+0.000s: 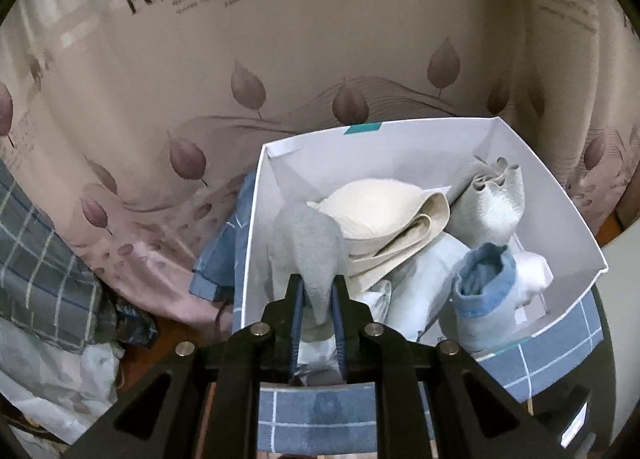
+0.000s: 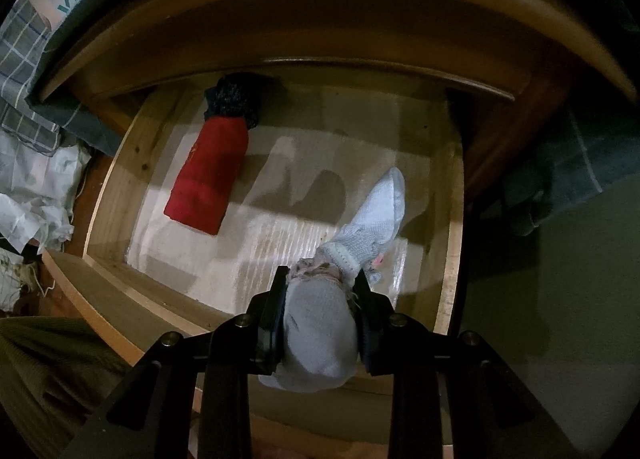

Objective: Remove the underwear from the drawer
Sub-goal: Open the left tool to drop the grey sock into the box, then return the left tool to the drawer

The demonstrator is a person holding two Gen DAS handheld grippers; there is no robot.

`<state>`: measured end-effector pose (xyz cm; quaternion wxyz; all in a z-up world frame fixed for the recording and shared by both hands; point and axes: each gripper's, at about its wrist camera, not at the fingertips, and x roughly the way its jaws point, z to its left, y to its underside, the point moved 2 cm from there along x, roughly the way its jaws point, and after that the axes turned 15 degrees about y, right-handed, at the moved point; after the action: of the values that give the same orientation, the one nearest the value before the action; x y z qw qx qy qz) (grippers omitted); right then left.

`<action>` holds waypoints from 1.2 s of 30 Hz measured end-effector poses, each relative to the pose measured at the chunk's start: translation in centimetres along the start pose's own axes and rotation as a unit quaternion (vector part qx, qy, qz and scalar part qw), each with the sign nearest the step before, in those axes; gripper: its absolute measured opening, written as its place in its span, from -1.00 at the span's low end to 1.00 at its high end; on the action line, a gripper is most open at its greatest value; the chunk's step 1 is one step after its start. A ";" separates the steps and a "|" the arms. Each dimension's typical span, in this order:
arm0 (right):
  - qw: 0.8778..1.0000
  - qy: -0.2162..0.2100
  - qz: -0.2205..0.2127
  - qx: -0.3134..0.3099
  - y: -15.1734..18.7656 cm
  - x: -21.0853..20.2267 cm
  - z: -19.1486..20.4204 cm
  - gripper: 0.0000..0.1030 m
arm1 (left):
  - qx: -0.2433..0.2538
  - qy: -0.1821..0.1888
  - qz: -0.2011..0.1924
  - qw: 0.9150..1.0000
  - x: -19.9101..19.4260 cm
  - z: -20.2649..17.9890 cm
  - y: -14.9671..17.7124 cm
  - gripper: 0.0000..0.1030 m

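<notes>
In the left wrist view my left gripper [image 1: 317, 299] is shut on a grey knitted garment [image 1: 306, 243] that stands above the near left corner of a white open box [image 1: 532, 171]. The box holds a cream folded piece [image 1: 384, 215], a pale grey roll [image 1: 492, 203] and a blue-edged roll [image 1: 484, 287]. In the right wrist view my right gripper [image 2: 320, 279] is shut on a pale blue-grey rolled garment [image 2: 316, 335] over the open wooden drawer [image 2: 450, 219]. A light blue knitted piece [image 2: 376, 223] lies just beyond the fingertips, touching the held roll. A red and dark rolled garment [image 2: 212, 175] lies at the drawer's far left.
A leaf-print curtain [image 1: 280, 59] hangs behind the box. A blue grid-patterned cloth [image 1: 320, 419] lies under it. Plaid fabric [image 1: 36, 251] and crumpled white bags [image 1: 52, 379] are piled at the left. Crumpled paper [image 2: 32, 195] lies left of the drawer, dark cloth [image 2: 560, 179] at its right.
</notes>
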<state>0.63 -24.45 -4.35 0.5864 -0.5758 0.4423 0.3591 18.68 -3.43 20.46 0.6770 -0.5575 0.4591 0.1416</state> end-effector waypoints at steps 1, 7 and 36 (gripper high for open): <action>1.000 0.000 0.001 -0.001 0.0 0.0 0.0 -0.46 | -0.002 0.001 0.001 1.000 0.2 0.1 0.0 -0.73; 1.000 0.000 0.001 -0.004 0.2 0.1 0.1 -0.46 | -0.021 0.006 0.011 1.000 0.4 0.5 0.1 -0.66; 1.000 0.013 -0.012 -0.006 0.1 0.0 0.2 -0.46 | -0.010 0.018 -0.018 1.000 -5.4 -1.6 6.4 -0.19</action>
<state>0.59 -24.29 -4.36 0.5815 -0.5892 0.4405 0.3473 10.52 -0.98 20.70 0.6655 -0.5748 0.4596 0.1245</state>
